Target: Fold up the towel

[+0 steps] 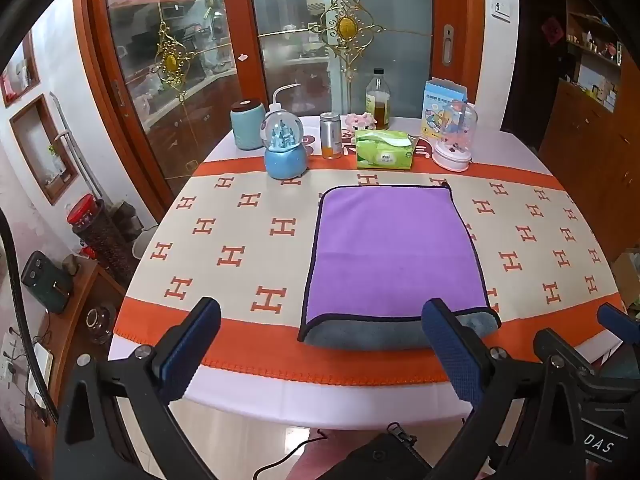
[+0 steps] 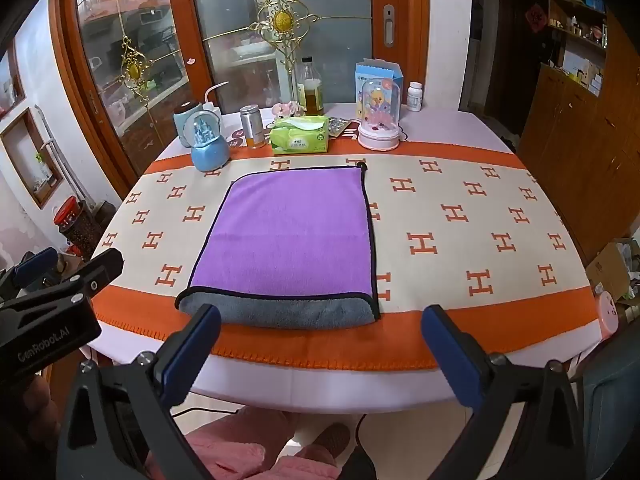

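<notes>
- Counter (image 2: 460,384): round top with a pale edge, draped in a cream cloth (image 2: 460,216) patterned with orange H motifs and orange bands.
- Towel (image 2: 288,232): purple face, grey underside, dark piping; lies flat on the cloth just left of centre, seemingly folded once already, with the rounded grey fold along the near edge. Neither gripper touches it.
- Left gripper (image 1: 320,344): fingers spread wide, holding nothing, poised off the near counter edge by the towel's near left corner.
- Right gripper (image 2: 320,344): fingers equally wide apart and empty, facing the towel's near right corner.
- Green tissue pack (image 2: 299,135): just beyond the towel's far edge.
- Snow globe (image 2: 209,145): blue base, near the far left corner of the towel.
- Domed ornament (image 2: 379,118): pink base, back row, right of the tissues.
- Oil bottle (image 2: 310,88): behind the tissues.
- Metal can (image 2: 253,126): between globe and tissues.
- Risks, as judged: a finger pinching only the top layer would split the fold; pinching the cloth beneath would drag it and upset the back row; a far sweep of the lifted edge could topple the globe or can.
</notes>
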`<state>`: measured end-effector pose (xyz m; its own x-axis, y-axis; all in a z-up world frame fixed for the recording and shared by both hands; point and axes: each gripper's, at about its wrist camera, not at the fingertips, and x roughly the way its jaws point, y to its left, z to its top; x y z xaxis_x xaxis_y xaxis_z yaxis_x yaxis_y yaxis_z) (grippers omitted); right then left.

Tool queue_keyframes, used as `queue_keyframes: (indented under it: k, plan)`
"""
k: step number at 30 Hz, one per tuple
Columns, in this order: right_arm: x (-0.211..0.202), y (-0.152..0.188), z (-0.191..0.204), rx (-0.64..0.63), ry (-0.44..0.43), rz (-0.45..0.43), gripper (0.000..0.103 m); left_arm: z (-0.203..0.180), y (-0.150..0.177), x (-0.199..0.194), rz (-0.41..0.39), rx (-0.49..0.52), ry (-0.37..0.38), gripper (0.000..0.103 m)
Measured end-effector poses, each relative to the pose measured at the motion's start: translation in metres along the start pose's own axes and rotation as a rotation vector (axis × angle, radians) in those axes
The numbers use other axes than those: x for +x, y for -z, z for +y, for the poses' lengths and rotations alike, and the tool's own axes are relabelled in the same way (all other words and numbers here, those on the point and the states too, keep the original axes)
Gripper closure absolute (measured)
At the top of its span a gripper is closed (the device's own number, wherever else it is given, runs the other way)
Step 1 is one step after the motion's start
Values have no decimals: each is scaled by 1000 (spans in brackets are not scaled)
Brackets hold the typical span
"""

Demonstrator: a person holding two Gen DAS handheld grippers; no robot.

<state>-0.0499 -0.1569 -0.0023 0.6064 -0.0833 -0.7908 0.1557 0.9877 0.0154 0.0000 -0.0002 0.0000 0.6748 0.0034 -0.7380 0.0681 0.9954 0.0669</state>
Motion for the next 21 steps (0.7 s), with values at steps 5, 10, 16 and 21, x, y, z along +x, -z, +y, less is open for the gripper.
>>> queue_keyframes:
  k: [5,10,16,21]
  plan:
    - [2,-1,0,0,0,2,2,-1,2,0,8,6,10,3]
    - [1,-2,-1,0,-1,-1,2,-2,0,1,19,11,2,3]
    - [2,-3,-4,3,-4,0,2,0,-3,1,19,9,8,3]
    - [2,-3,-5,4,-5,1,2,0,-2,2,19,11,7,3]
